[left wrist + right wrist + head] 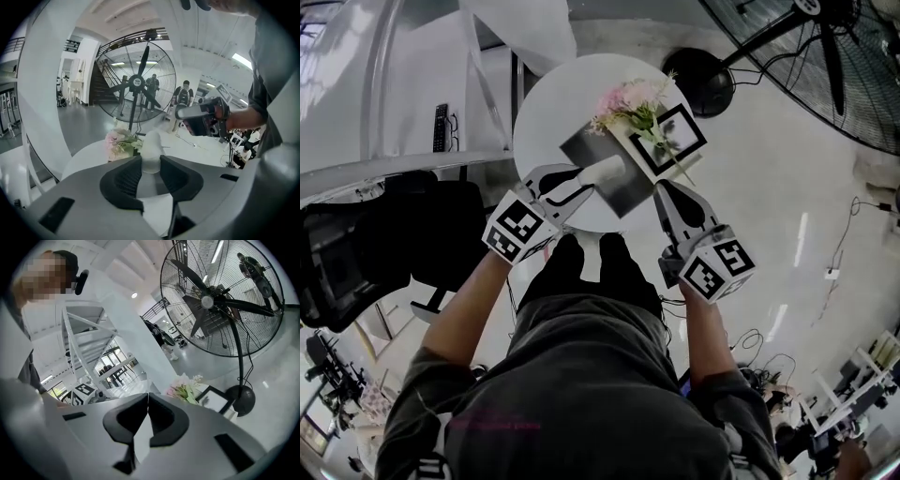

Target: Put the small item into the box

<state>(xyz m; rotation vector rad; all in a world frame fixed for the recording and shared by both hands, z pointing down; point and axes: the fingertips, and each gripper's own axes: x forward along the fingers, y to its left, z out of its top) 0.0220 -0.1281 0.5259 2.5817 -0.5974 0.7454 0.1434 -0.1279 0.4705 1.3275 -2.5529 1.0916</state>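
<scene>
A small white rounded item sits between the black pads of my left gripper, which is shut on it. In the head view that gripper reaches in from the left, and the white item hangs over a grey square sheet on the round white table. A black-rimmed white box lies at the table's right, with pink flowers resting across it. My right gripper is at the table's near right edge, its jaws together and nothing between them. The box shows ahead of it.
A large black floor fan stands at the far right, its round base close to the table. A black chair is at the left. The person's legs are against the table's near edge. Cables lie on the floor at the right.
</scene>
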